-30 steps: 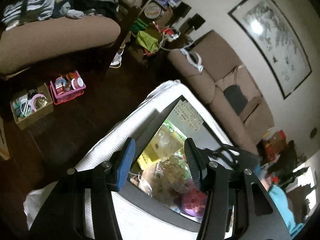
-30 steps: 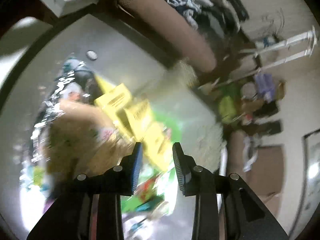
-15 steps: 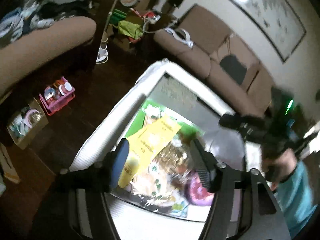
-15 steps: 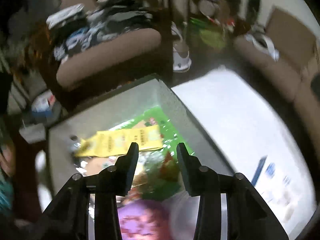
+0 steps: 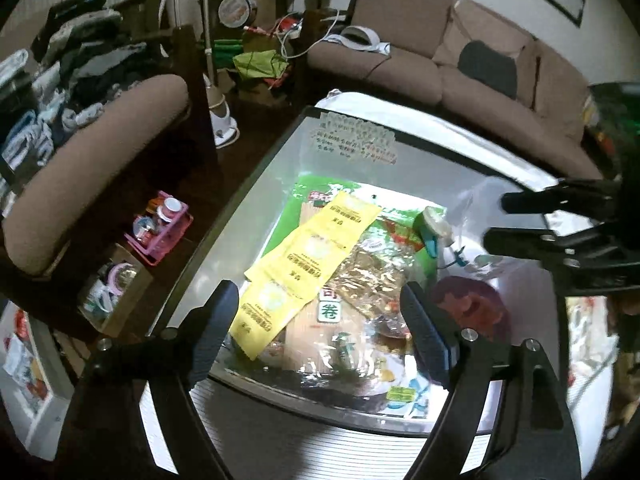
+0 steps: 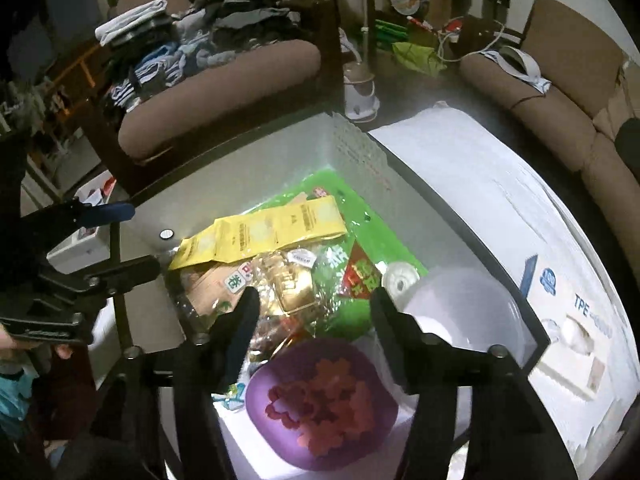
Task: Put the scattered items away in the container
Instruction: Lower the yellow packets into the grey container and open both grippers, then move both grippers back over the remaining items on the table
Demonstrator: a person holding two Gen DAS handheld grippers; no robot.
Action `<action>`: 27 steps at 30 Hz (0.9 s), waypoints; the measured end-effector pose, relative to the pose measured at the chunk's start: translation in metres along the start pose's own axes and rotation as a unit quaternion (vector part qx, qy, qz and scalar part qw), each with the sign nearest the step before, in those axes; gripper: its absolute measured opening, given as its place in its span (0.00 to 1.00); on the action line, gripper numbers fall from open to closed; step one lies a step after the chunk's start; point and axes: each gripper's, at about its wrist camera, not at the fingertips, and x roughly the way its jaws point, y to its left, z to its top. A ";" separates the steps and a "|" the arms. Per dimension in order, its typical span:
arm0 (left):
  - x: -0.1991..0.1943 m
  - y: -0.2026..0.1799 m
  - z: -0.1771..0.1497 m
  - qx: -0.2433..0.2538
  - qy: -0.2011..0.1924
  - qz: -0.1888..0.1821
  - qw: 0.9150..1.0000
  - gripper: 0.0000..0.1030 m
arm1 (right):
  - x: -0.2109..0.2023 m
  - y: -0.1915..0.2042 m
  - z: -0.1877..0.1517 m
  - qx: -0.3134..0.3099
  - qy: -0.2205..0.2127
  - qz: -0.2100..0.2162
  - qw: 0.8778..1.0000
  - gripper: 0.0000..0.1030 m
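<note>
Over the white container (image 6: 356,152) we've got both grippers, left (image 5: 320,328) and right (image 6: 314,322), jaws apart and empty. Inside it, a yellow sachet strip (image 5: 308,256) lies on a green packet (image 6: 360,236) beside a purple lid (image 6: 320,404). Outside, a box (image 6: 576,320) reads "TPE".

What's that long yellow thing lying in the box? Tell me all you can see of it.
The yellow packet strip is a flat row of joined sachets, looking like glossy plastic or foil, with small dark print and pale round marks. It lies diagonally on top of the pile in the container, resting on a green bag and clear crinkly wrappers. Neither gripper touches it.
</note>
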 end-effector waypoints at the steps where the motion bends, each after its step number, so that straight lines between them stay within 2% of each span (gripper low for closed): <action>1: 0.001 -0.002 -0.001 0.006 -0.003 0.008 1.000 0.79 | -0.002 0.001 -0.003 0.005 -0.002 -0.001 1.000 0.70; 4: 0.000 -0.010 -0.004 0.024 -0.014 0.029 0.999 0.79 | -0.010 0.007 -0.013 0.011 -0.009 -0.013 1.000 0.84; 11: -0.015 -0.019 -0.008 0.022 -0.017 0.037 0.999 0.79 | -0.029 0.019 -0.039 0.047 -0.017 -0.003 0.999 0.85; 16: -0.036 -0.035 -0.017 0.032 -0.019 0.039 0.999 0.79 | -0.063 0.024 -0.061 0.076 -0.040 0.005 0.996 0.85; 27: -0.097 -0.094 -0.037 0.065 -0.038 0.023 0.997 0.79 | -0.136 0.026 -0.120 0.111 -0.067 -0.012 0.991 0.85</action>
